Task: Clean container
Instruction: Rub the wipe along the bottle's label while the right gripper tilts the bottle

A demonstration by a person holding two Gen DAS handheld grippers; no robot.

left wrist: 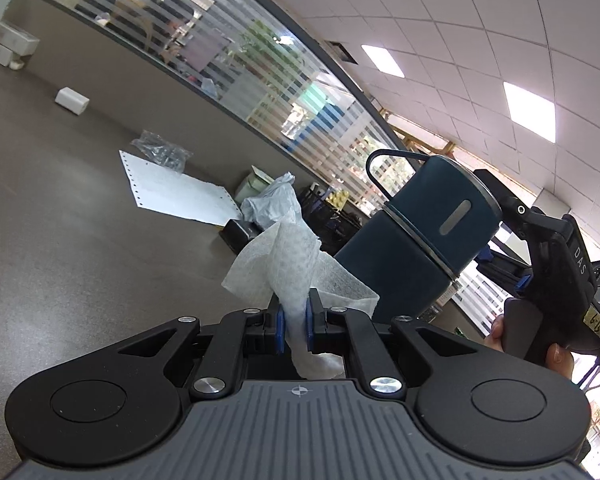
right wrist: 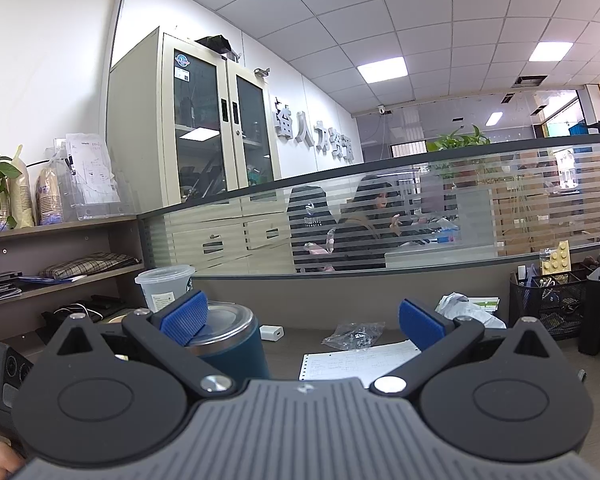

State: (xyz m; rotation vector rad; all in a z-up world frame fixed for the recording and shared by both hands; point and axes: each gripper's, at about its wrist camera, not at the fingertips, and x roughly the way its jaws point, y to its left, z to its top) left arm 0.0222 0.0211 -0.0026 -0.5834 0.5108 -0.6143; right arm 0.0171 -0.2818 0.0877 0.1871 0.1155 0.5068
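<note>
On the grey desk (right wrist: 284, 354): dark teal lidded container (right wrist: 230, 338), upright, just beside the left blue pad of the right tongs (right wrist: 304, 322), which are spread wide and hold nothing. Left tongs (left wrist: 295, 322): pressed together, pinching a white wipe (left wrist: 296, 264) next to the container. Printed sheet (right wrist: 360, 360) nearby.

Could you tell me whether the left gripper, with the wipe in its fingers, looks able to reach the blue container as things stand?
Probably yes: the left gripper is shut on the wipe, and the blue container stands just beyond, with nothing between them.
</note>
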